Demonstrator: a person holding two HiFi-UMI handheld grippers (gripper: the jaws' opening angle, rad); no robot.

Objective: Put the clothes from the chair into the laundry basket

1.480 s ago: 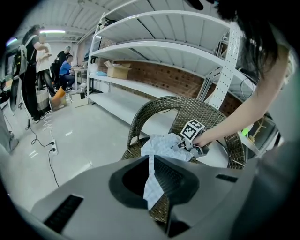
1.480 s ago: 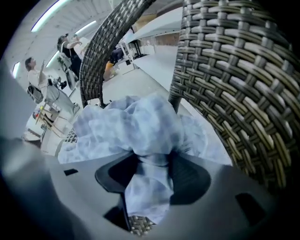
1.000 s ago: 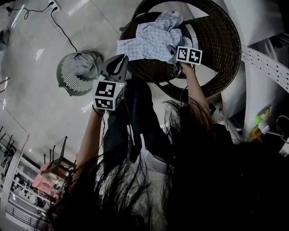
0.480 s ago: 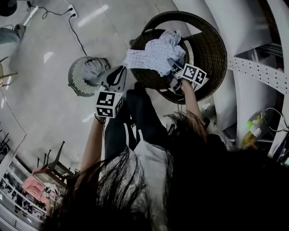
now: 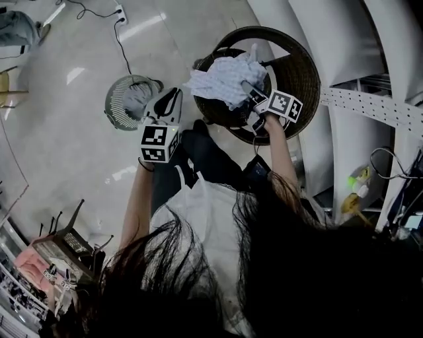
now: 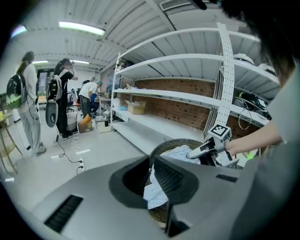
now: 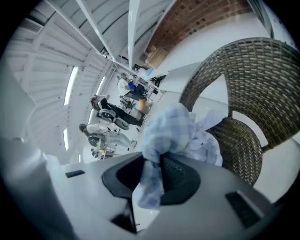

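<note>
A light checked garment (image 5: 221,79) lies bunched over the round wicker chair (image 5: 301,66). My right gripper (image 5: 248,86) is shut on it; in the right gripper view the cloth (image 7: 173,131) bulges out from between the jaws (image 7: 152,161). My left gripper (image 5: 175,96) is at the garment's left corner, and in the left gripper view a strip of the cloth (image 6: 154,190) hangs in the narrow gap of its closed jaws. The grey slatted laundry basket (image 5: 115,105) stands on the floor left of the chair, with a grey cloth inside.
White metal shelving (image 5: 370,105) runs along the right, right behind the chair. A power strip and cable (image 5: 119,13) lie on the floor beyond the basket. Several people (image 6: 28,93) stand far off. A rack with pink items (image 5: 30,264) is at the lower left.
Both grippers have risen with the garment, which is now pulled up and bunched tighter above the chair seat. The floor, the chair and the basket look further away.
</note>
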